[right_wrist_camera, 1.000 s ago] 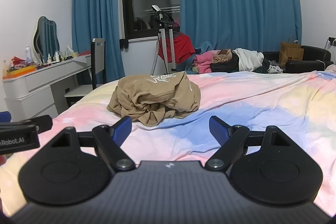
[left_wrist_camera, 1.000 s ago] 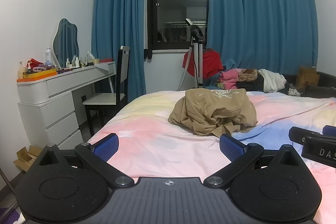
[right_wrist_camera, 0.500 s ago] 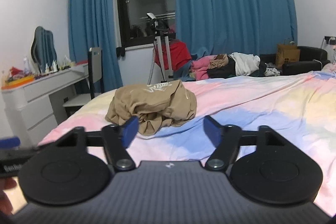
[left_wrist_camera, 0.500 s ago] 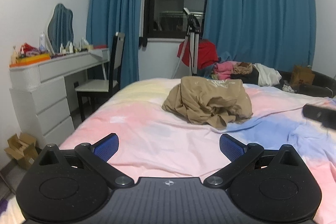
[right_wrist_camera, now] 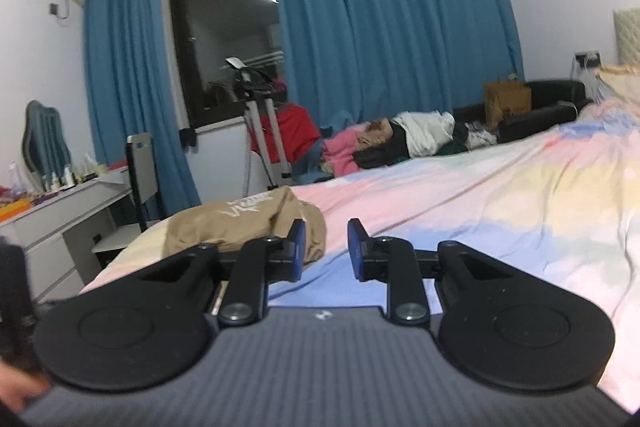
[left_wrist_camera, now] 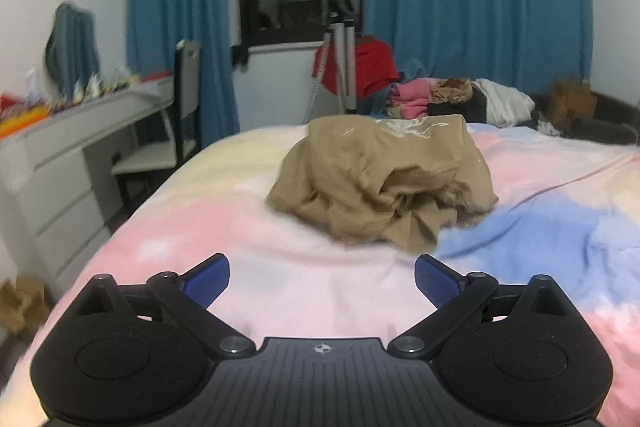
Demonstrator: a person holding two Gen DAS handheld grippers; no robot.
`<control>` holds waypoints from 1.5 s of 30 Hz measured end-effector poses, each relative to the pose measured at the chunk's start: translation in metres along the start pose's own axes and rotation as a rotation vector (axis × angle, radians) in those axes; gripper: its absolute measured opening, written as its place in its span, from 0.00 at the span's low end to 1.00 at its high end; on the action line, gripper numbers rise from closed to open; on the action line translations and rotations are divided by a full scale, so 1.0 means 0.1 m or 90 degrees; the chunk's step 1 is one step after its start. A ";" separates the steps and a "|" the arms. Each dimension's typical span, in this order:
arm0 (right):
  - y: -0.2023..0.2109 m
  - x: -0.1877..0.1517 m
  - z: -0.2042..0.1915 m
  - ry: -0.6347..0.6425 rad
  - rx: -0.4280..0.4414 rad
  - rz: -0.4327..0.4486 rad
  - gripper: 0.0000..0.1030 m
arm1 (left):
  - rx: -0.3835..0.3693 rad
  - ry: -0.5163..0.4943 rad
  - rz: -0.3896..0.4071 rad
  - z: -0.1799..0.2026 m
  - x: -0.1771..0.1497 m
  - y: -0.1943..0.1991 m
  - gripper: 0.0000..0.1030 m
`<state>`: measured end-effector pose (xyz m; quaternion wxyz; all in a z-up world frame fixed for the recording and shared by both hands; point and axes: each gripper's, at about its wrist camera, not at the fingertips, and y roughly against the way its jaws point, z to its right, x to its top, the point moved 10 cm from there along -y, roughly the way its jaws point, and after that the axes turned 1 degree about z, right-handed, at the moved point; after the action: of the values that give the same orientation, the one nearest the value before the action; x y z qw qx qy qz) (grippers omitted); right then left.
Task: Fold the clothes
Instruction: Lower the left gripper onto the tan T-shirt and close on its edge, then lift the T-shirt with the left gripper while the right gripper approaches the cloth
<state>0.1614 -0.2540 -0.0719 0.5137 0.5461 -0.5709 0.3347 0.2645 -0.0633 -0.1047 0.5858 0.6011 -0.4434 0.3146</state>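
Left wrist view shows you the tan garment [left_wrist_camera: 380, 183] heaped in a crumpled mound on the bed [left_wrist_camera: 280, 279], straight ahead of your left tool [left_wrist_camera: 322, 277], whose blue pads are spread wide over bare bedding just short of the garment's near edge. Your right tool [right_wrist_camera: 326, 251] has its pads drawn in to a narrow gap, pinching nothing, with the garment [right_wrist_camera: 244, 223] just beyond its left pad. Judging by the folds, the cloth is light and limp; it will sag and slip, so take a hem or corner, not the bulk. Which edge is collar, hem or sleeve you cannot tell: the folds bury them, the far side is hidden, and the left view is blurred. A pale print shows on top.
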 end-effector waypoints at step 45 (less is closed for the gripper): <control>0.17 -0.23 -0.65 0.114 0.176 0.016 0.26 | -0.263 0.043 0.263 0.31 0.57 2.37 0.08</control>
<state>0.1565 -0.1832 -0.0750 0.4783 0.5723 -0.4784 0.4635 0.0698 -0.0843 0.0432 0.6337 0.3550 -0.5916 0.3498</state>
